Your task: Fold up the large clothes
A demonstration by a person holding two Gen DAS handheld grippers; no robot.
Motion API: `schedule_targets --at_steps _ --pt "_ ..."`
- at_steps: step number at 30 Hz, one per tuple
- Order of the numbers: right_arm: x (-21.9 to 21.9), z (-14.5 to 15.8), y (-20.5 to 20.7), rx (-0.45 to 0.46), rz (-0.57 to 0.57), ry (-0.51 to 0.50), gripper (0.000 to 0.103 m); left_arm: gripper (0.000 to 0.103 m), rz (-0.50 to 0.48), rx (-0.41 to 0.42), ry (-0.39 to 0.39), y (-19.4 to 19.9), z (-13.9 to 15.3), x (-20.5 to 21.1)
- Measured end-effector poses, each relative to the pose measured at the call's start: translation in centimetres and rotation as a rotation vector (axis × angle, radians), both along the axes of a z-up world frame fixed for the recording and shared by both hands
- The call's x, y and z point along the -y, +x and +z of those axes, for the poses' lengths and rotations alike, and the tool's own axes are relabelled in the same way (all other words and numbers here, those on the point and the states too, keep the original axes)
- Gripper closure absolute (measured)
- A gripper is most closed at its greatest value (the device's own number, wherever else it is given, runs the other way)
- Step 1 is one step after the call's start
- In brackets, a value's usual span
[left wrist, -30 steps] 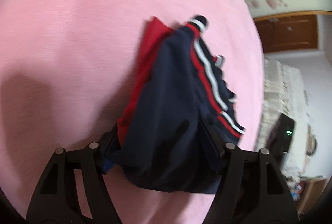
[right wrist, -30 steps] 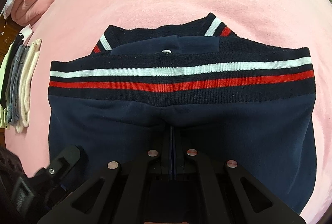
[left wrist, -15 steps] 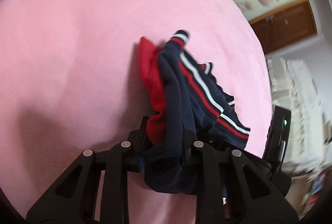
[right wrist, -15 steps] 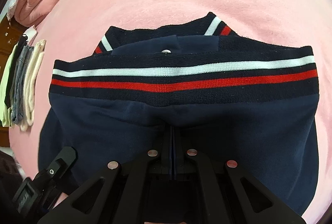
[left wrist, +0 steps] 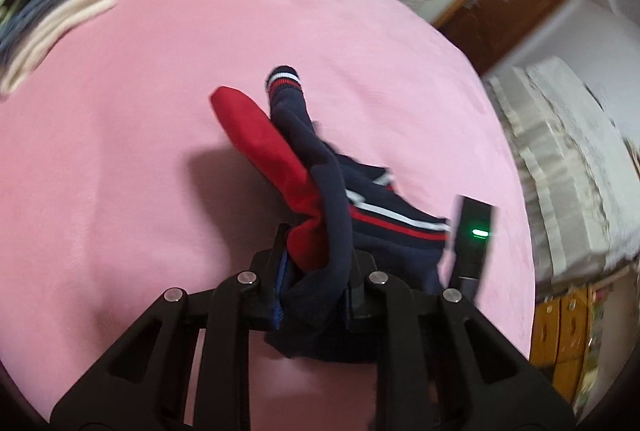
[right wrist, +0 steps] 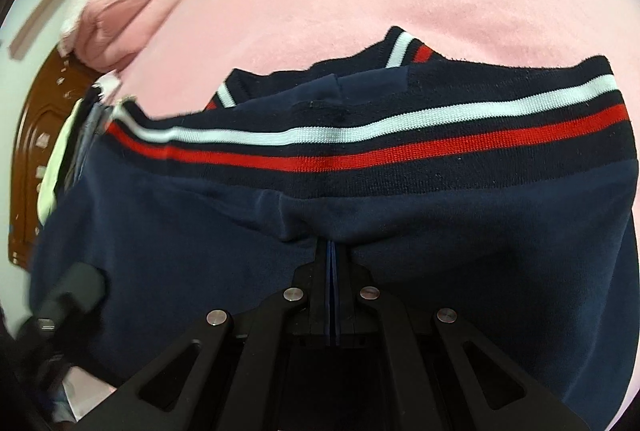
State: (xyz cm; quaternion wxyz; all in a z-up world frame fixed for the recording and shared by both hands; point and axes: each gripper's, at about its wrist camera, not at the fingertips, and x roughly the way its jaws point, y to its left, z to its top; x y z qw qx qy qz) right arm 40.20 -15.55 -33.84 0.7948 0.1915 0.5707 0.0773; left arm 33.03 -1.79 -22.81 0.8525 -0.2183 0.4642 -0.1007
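Navy knit jacket w/ red lining & red-white stripes (left wrist: 320,167) bunched between closing left gripper (left wrist: 316,271); right gripper (right wrist: 332,295) clamps its hem fabric.

Even, soft indoor light; fisheye bending and dark vignette at all edges; motion blur upper left and right; soft shadow centre-left.

No readable txt, labels, brands or nos. in either view. The jacket (right wrist: 360,223) shows only plain white and red stripes, no lettering.
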Motion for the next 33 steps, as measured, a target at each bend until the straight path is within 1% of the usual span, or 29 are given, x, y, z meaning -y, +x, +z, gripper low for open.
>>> schedule_targets --at_steps 3,5,6,8,10,12,14,15,17,18,20,22,23,25,26,28,29,31,33 --pt "1.4 -0.2 -0.1 0.006 0.012 0.072 0.103 0.086 -0.045 0.03 0.038 -0.8 1.6 1.7" --pt "2.5 -0.5 -0.2 -0.002 0.028 0.136 0.103 0.086 -0.062 0.05 0.103 -1.3 2.3 3.4" --pt "3.1 -0.7 -0.2 -0.006 0.031 0.163 0.103 0.087 -0.075 0.06 0.123 -1.5 2.6 4.1" --pt "4.8 -1.3 -0.1 -0.017 0.05 0.251 0.103 0.087 -0.112 0.094 0.186 -2.3 3.5 6.0" --pt "6.3 -1.9 -0.1 -0.021 0.067 0.318 0.103 0.087 -0.168 0.134 0.247 -3.2 4.0 8.5" --pt "7.9 -2.6 0.0 -0.032 0.078 0.416 0.103 0.087 -0.226 0.156 0.291 -4.1 4.5 11.5" --pt "9.4 -3.2 0.0 -0.041 0.082 0.497 0.103 0.087 -0.258 0.152 0.311 -5.1 4.8 13.4" --pt "9.9 -3.2 0.1 -0.042 0.081 0.523 0.103 0.087 -0.259 0.154 0.324 -5.5 4.8 14.4" --pt "11.0 -3.7 -0.1 -0.043 0.079 0.589 0.103 0.087 -0.261 0.138 0.321 -5.8 5.1 15.2" --pt "11.4 -3.8 -0.2 -0.042 0.085 0.601 0.103 0.087 -0.254 0.13 0.323 -5.9 5.2 15.4" --pt "11.9 -3.7 -0.2 -0.05 0.095 0.605 0.103 0.087 -0.246 0.126 0.339 -5.9 5.6 15.7" --pt "12.4 -3.6 0.4 -0.083 0.105 0.618 0.103 0.087 -0.253 0.129 0.361 -6.0 5.8 16.1" --pt "12.9 -3.6 1.0 -0.114 0.1 0.631 0.103 0.087 -0.26 0.131 0.366 -6.3 6.1 16.2" --pt "14.6 -3.1 2.8 -0.138 0.063 0.628 0.103 0.086 -0.276 0.131 0.379 -6.1 5.9 16.3" --pt "15.8 -2.4 3.7 -0.124 0.035 0.597 0.103 0.086 -0.285 0.134 0.387 -6.3 5.9 16.5" --pt "18.6 -0.1 5.3 -0.068 -0.027 0.486 0.101 0.086 -0.31 0.148 0.394 -6.5 6.0 17.2" --pt "19.6 0.9 5.8 -0.054 -0.048 0.436 0.101 0.086 -0.319 0.155 0.398 -6.6 6.1 17.3" --pt "22.3 3.0 6.4 -0.044 -0.103 0.359 0.09 0.086 -0.327 0.163 0.402 -6.6 5.8 18.1" --pt "24.5 4.8 6.3 -0.015 -0.129 0.334 0.086 0.086 -0.34 0.156 0.4 -6.6 5.1 18.6"
